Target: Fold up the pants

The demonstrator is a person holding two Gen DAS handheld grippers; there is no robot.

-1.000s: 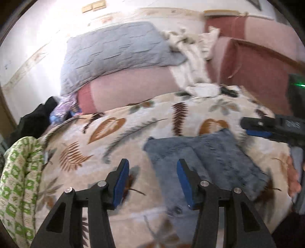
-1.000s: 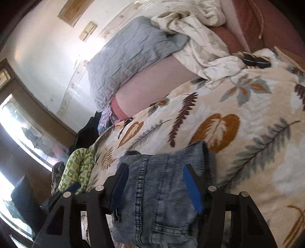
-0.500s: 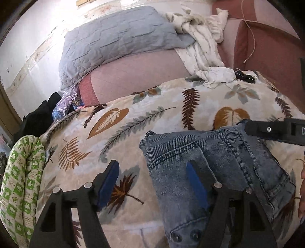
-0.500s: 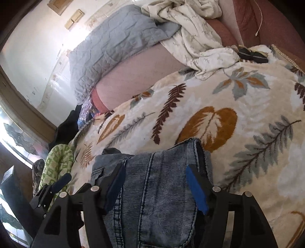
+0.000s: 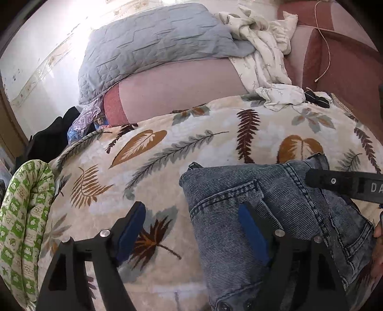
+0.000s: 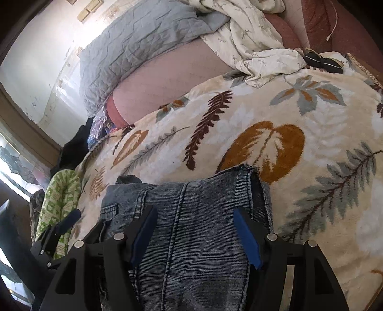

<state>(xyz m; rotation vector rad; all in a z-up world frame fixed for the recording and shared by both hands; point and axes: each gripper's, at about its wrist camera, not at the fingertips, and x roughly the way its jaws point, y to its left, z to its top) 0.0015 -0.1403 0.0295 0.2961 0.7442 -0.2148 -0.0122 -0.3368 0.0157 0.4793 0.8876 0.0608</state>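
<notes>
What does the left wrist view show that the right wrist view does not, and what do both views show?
Only the left wrist view: the left gripper, its jaws opening, over the jeans' left edge, one finger above the blanket, and the jeans' rivets. Only the right wrist view: the right gripper, open above the jeans, and a wall switch. Both: jeans, leaf blanket, grey pillow, white cloth.

Leaf-print blanket (image 5: 182, 148) under folded jeans (image 5: 239, 215), white cloth (image 5: 263, 62)
</notes>
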